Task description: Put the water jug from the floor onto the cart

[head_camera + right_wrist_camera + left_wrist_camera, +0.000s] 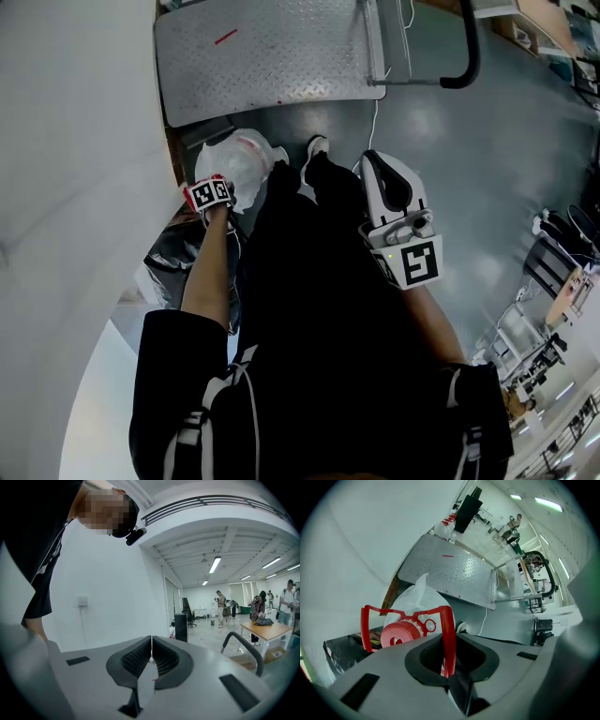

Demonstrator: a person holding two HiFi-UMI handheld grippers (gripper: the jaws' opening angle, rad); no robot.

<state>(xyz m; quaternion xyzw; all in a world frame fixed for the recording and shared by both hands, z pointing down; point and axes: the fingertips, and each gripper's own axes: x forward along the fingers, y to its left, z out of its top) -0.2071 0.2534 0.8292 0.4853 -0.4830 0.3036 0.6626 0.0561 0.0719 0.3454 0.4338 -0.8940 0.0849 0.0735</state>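
The water jug (242,157) is clear plastic with a red cap (397,634) and a red carrying handle (448,634). In the head view it hangs just below the cart's near edge, over the grey floor. My left gripper (449,643) points steeply down and is shut on one upright of that handle. The cart (267,49) is a low diamond-plate platform, with a black push handle (466,56) at its right end. My right gripper (151,656) is shut with nothing in it. It is held beside my right leg (380,167) and points roughly level, away from the jug.
A white curved wall (75,187) stands close on the left, and a black bag (176,255) lies at its foot. A white cable (375,112) runs across the floor from the cart. Desks and chairs (562,281) stand at the far right, and several people (220,606) stand far off.
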